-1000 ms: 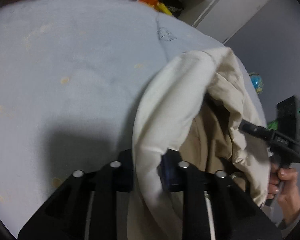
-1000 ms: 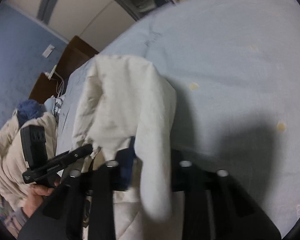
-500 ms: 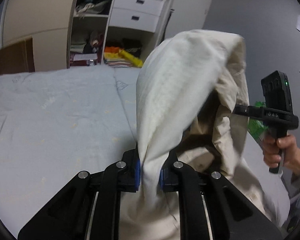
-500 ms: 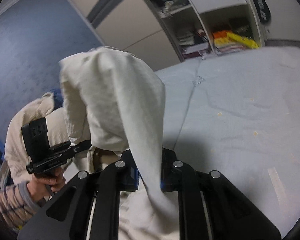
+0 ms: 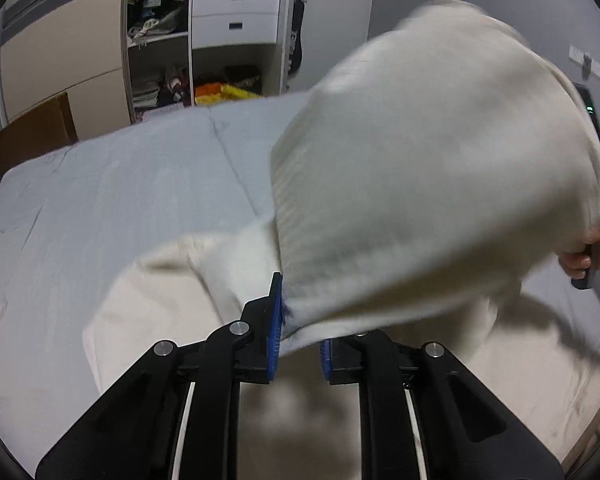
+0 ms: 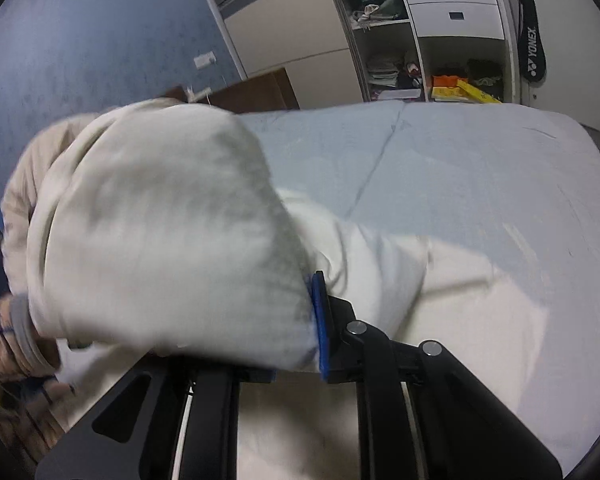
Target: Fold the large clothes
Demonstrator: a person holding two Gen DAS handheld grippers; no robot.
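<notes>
Left wrist view: left gripper [image 5: 298,320] clamps the cream garment [image 5: 440,168], which billows rightward and drapes onto the pale-blue bed [image 5: 120,200]. Right gripper [image 6: 296,320] likewise pinches the cloth, its jaws slightly widened. Wardrobe shelves [image 6: 420,60] behind; racket bag [image 6: 532,48] reads "YONEX".

A pale blue bed [image 5: 120,200] fills the near ground. Beyond it stands an open wardrobe [image 6: 432,52] with white drawers [image 5: 236,16], a blue wall [image 6: 100,32] left.
</notes>
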